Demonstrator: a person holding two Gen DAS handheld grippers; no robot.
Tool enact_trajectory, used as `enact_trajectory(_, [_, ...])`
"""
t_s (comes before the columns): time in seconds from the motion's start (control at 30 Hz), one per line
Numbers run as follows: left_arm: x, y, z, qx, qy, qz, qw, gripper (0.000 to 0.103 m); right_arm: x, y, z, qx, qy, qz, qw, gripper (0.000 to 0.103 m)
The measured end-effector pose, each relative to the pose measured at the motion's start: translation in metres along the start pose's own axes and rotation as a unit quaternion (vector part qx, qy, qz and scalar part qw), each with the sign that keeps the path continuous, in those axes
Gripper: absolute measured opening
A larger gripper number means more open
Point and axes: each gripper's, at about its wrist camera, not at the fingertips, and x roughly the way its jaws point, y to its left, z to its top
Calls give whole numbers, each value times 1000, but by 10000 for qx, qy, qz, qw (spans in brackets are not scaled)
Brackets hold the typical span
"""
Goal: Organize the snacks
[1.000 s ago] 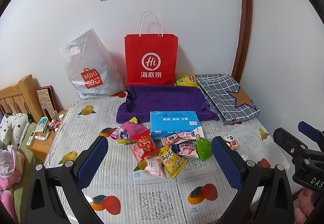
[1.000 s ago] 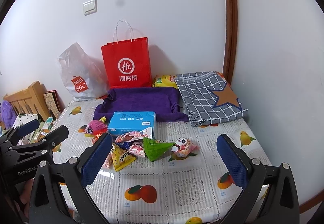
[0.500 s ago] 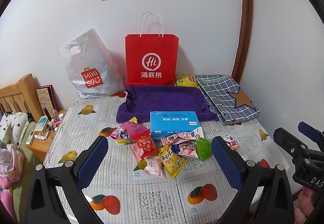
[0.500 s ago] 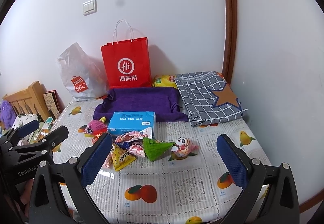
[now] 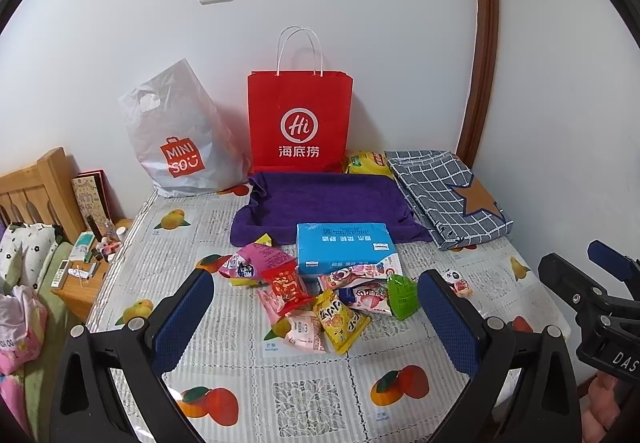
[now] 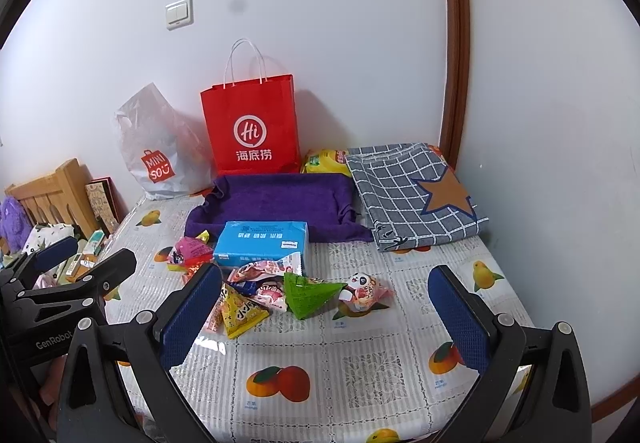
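Two grippers are in your hands, and both are released: your left gripper (image 5: 316,317) and your right gripper (image 6: 326,313) each hold their blue-padded fingers spread wide, empty, above the near part of the table with the fruit-print plastic cloth (image 5: 312,399).

The loose snack packets (image 5: 320,299) lie in a heap at the middle of that cloth, well ahead of both tools. In the left wrist view the heap falls between your left fingers; in the right wrist view it sits toward your left finger pad (image 6: 192,313).

Items noted in the heap:
- a yellow triangular crisp packet (image 5: 340,321) at the near edge;
- a red foil packet (image 5: 286,287) lying over pale pink ones;
- a green pyramid-shaped packet (image 6: 310,293) on the right side;
- a small panda-print sweet wrapper (image 6: 362,291), just beside the green one and apart from the rest.

A light-blue flat rectangular carton (image 5: 344,247) lies directly behind the heap, touching it. Behind the carton is a purple towel-lined tray (image 5: 324,203). Against the white wall stand a red paper carrier bag with white handles (image 5: 300,121) and a grey plastic shopping bag (image 5: 176,139). A folded grey checked cloth with a brown star (image 5: 448,195) lies to the right of the tray.
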Motion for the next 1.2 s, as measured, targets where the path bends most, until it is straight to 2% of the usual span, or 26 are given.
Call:
enact_trajectory(0.77, [2,3,3,-17,-55,-13,10000,103,2,3,2,-92,-53,85,9999,102])
enact_trajectory(0.97, [23,10,-2,-129,196,-8,9997,102,18,-5,-5,-49,73,95,9999,102])
enact_trajectory(1.2, [66,23,-18,-155,611,-1,9980,102,53,-21,-19,105,190,-72,9997,101])
